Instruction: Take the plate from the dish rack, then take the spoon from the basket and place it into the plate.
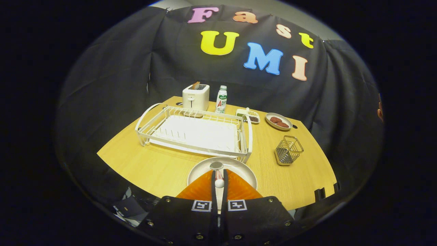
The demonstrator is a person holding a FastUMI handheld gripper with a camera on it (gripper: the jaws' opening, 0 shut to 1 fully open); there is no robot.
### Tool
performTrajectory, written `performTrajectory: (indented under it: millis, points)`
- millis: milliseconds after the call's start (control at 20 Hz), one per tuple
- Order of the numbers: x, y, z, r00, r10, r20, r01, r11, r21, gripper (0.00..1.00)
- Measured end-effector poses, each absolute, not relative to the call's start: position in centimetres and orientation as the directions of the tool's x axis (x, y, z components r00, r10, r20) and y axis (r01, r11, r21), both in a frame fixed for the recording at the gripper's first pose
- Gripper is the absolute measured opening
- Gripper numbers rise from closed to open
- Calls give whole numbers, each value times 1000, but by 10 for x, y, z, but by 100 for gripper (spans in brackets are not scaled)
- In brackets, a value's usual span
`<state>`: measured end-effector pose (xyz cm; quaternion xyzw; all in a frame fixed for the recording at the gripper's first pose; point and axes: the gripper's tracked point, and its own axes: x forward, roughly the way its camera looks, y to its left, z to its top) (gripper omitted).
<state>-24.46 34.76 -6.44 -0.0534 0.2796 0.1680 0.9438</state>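
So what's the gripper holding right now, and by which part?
The gripper is shut on the metal spoon, gripping its handle, bowl forward over the white plate.

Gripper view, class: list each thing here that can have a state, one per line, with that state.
Gripper: shut on the spoon.
Spoon: held between the fingers, bowl over the plate.
Plate: on the table, out of the rack.
Dish rack: empty.
Basket: empty, upright.
Toaster: toast sticking up.
Bottle: upright, capped.
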Motion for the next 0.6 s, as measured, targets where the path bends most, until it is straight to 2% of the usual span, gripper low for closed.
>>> performTrajectory:
  millis: [400, 450, 600]
  points:
    - [-218, 350, -93, 766, 259, -589, -304, 952, 23, 3]
    - [-216, 351, -94, 763, 264, -591, -306, 952, 29, 8]
    - [-215, 352, -92, 766, 274, -582, -321, 947, 23, 12]
